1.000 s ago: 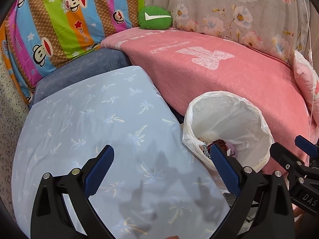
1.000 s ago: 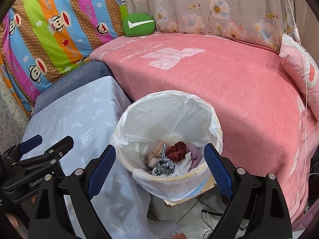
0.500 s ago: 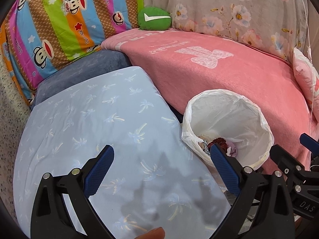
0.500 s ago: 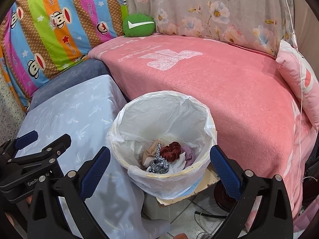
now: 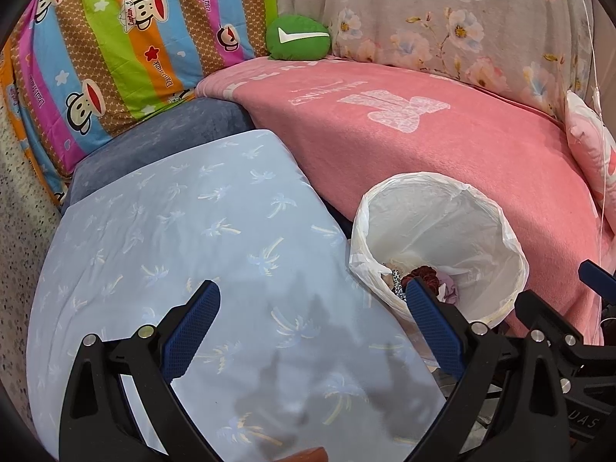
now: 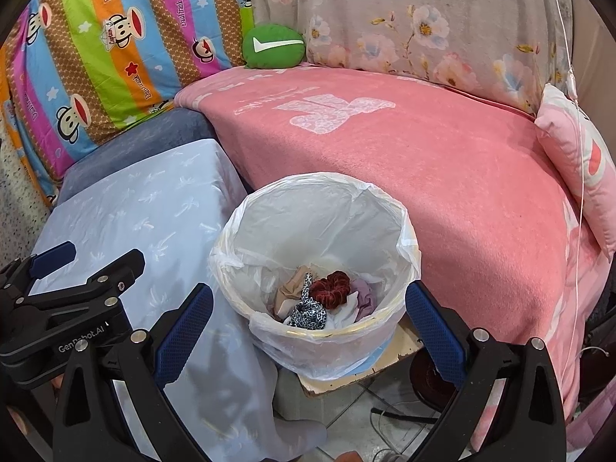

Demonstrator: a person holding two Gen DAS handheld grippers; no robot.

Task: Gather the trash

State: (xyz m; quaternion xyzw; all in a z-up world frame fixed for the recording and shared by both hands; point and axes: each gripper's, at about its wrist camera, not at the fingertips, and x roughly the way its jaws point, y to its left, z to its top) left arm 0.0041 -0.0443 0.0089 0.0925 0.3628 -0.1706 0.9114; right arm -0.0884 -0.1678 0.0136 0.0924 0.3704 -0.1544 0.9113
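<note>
A round bin lined with a white plastic bag (image 6: pixel 404 246) stands between a table draped in pale blue palm-print cloth (image 5: pixel 173 238) and a sofa under a pink blanket (image 6: pixel 423 154). At its bottom lie a dark red scrunchie (image 6: pixel 330 284), a leopard-print scrap (image 6: pixel 308 313), and beige, white and lilac cloth pieces. The right gripper (image 6: pixel 308 321) hangs tilted down over the bin, its jaws having just spread wide with nothing gripped. The left gripper (image 5: pixel 310 317), also spread and empty, hangs tilted over the table.
</note>
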